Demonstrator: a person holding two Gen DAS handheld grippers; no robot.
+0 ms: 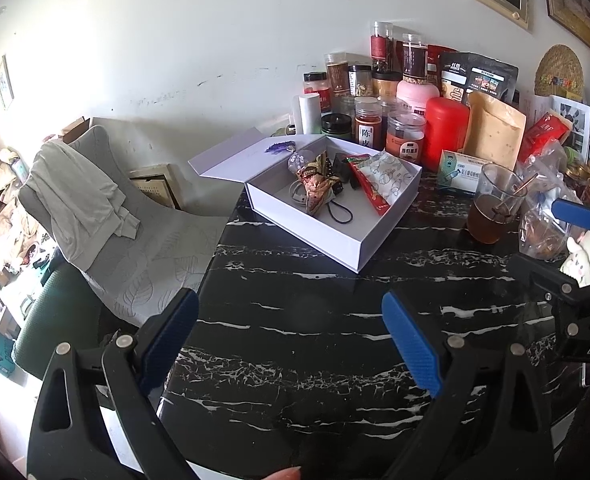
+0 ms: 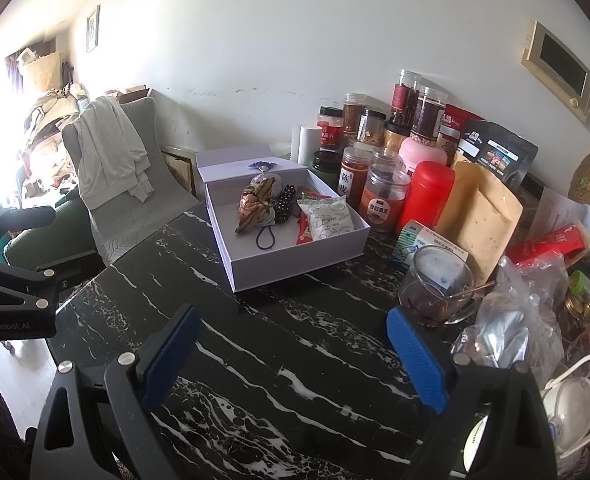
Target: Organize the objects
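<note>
Blue pads: both tongs carry ribbed blue pads on black arms, made to grip small, slippery items.
Left tongs (image 1: 291, 344): spread wide, holding nothing, poised over bare counter.
Right tongs (image 2: 293, 354): also wide and empty, over bare counter; in the left view they show at the right edge, beside a plush toy (image 1: 585, 258).
Counter (image 2: 255, 360): black marble with white veins, bare in front of both tongs, probably kept free as working room.
Box (image 2: 295, 264): white, lid folded back toward the wall so it stays open for loading; it lies ahead of both tongs, well apart from them.
Box contents: a patterned packet (image 2: 327, 220), a red sachet (image 2: 303, 234), a hair tie (image 2: 265, 238), wrapped sweets (image 2: 255, 204) and a dark pouch, heaped at the far end, leaving the near floor free.
Glass (image 2: 439, 288): just right of the right tongs, holding dark liquid and a spoon; I judge it a spill risk.
Loose things: bags (image 2: 507, 320) and a mask (image 2: 571, 404) to the right, likely next to sort.
Jars (image 2: 387, 196): lined along the wall behind the box.
</note>
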